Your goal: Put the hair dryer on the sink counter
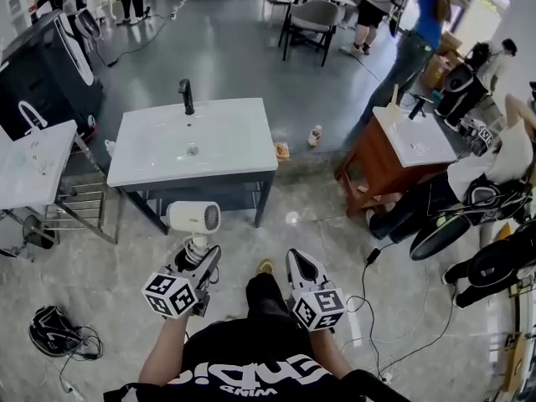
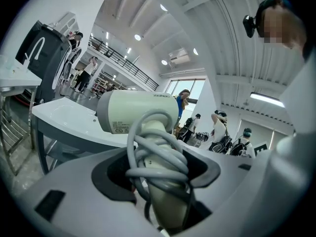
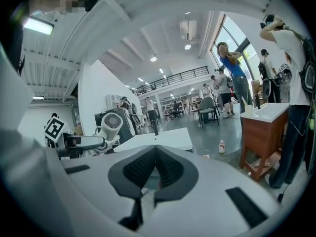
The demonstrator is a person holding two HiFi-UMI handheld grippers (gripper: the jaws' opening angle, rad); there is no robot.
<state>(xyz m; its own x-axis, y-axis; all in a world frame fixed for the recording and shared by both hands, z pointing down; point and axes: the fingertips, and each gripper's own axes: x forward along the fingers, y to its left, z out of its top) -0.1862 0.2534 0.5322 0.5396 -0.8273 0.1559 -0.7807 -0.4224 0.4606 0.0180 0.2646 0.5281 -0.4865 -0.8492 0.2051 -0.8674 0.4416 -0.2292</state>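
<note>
The white hair dryer [image 1: 193, 217] hangs in front of the sink counter [image 1: 226, 153], below its front edge and apart from it. My left gripper [image 1: 199, 256] is shut on its handle, which has the grey cord wound round it [image 2: 157, 164]. In the left gripper view the dryer's barrel [image 2: 138, 111] lies crosswise above the jaws, with the white counter [image 2: 64, 118] behind it. My right gripper [image 1: 296, 262] hangs beside the left one, shut with nothing in it [image 3: 156, 154]. From the right gripper view I see the dryer [image 3: 111, 122] to the left and the counter [image 3: 163, 139] ahead.
A black faucet [image 1: 186, 96] stands at the counter's back edge. A white table [image 1: 29, 166] and a metal rack stand to the left, and a second basin on a wooden cabinet [image 1: 381, 162] to the right. Cables [image 1: 368, 304] and a black bag [image 1: 50, 330] lie on the floor. People stand further back.
</note>
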